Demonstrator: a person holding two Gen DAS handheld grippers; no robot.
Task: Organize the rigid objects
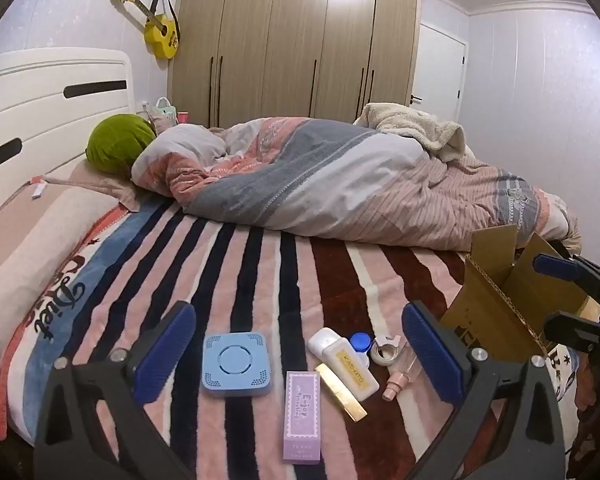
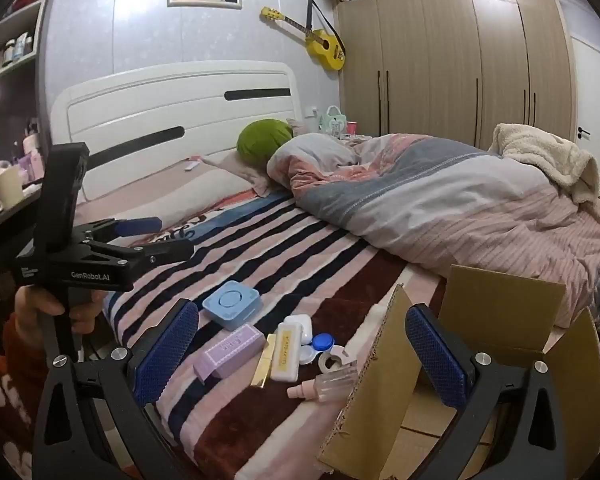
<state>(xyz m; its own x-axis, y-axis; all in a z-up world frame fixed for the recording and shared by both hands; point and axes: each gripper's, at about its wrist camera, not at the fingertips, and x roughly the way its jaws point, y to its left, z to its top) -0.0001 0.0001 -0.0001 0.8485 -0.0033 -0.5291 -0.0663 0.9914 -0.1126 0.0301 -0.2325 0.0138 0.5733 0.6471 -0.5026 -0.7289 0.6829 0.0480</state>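
Observation:
Several small items lie on the striped blanket: a blue square case [image 1: 237,364] [image 2: 233,304], a lilac box [image 1: 302,416] [image 2: 230,350], a gold bar [image 1: 341,392] [image 2: 264,360], a white-and-cream tube [image 1: 346,364] [image 2: 287,352], a blue-capped lens case [image 1: 361,344] [image 2: 320,346], a tape roll [image 1: 385,350] [image 2: 334,360] and a clear pink-capped bottle [image 1: 400,374] [image 2: 328,386]. An open cardboard box [image 1: 512,292] [image 2: 500,320] stands to their right. My left gripper [image 1: 300,352] is open above the items. My right gripper [image 2: 300,356] is open, straddling the box's near flap.
A rumpled duvet [image 1: 320,176] and a cream fleece [image 1: 412,128] cover the far side of the bed. A green pillow [image 1: 118,148] lies by the white headboard [image 1: 40,112]. A wardrobe [image 1: 300,48] stands behind. A desk with mugs [image 2: 4,192] is at left.

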